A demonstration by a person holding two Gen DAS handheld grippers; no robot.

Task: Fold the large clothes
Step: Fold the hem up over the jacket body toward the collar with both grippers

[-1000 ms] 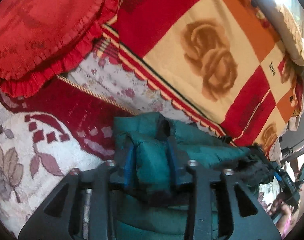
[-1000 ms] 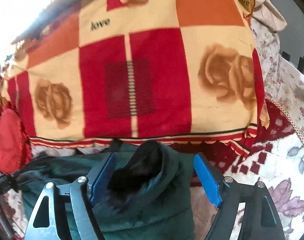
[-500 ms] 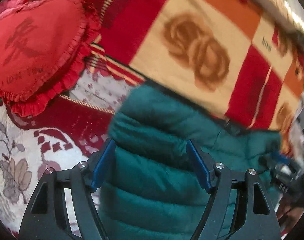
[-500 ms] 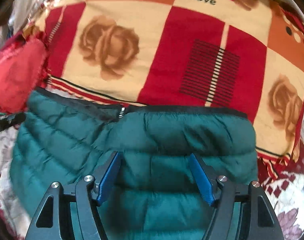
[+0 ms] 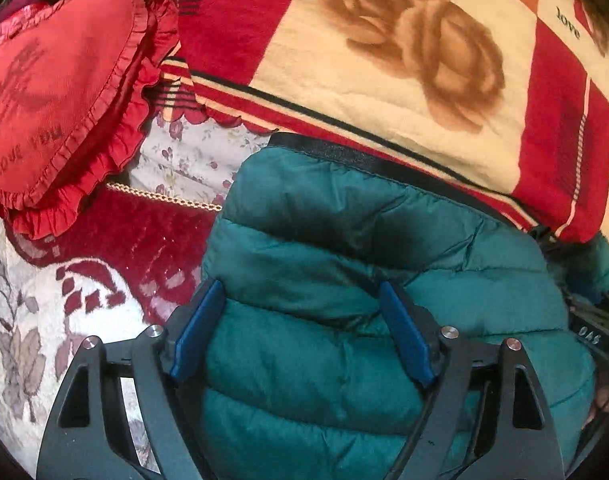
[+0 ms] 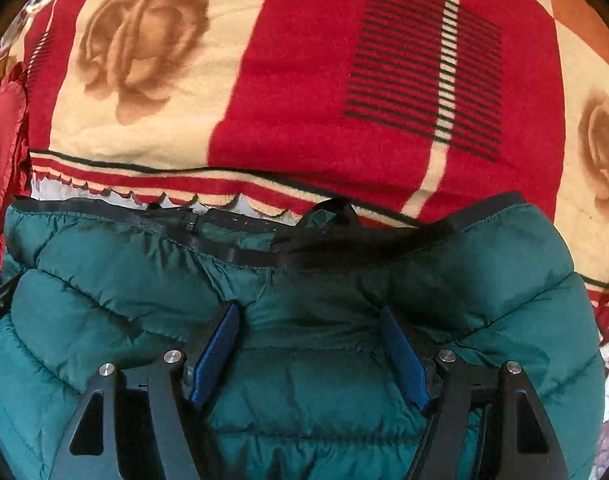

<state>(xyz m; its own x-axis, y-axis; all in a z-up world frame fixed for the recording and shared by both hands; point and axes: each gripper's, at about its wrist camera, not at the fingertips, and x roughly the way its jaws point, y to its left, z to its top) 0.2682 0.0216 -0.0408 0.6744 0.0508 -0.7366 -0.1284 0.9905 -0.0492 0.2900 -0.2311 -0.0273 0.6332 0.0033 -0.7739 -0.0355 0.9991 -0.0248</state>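
Jacket [image 6: 304,380] crosswise, black-edged hem toward blanket [image 6: 296,80].

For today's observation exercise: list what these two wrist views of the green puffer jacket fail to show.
- Left wrist view: green puffer jacket's near part, behind the left gripper; right side cut off.
- Right wrist view: whatever lies under the jacket; near hem behind the right gripper.
- Heart cushion lettering: blurred.

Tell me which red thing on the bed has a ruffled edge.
The heart-shaped cushion at the left; its border is frilled, while the rose blanket has a flat scalloped edge.
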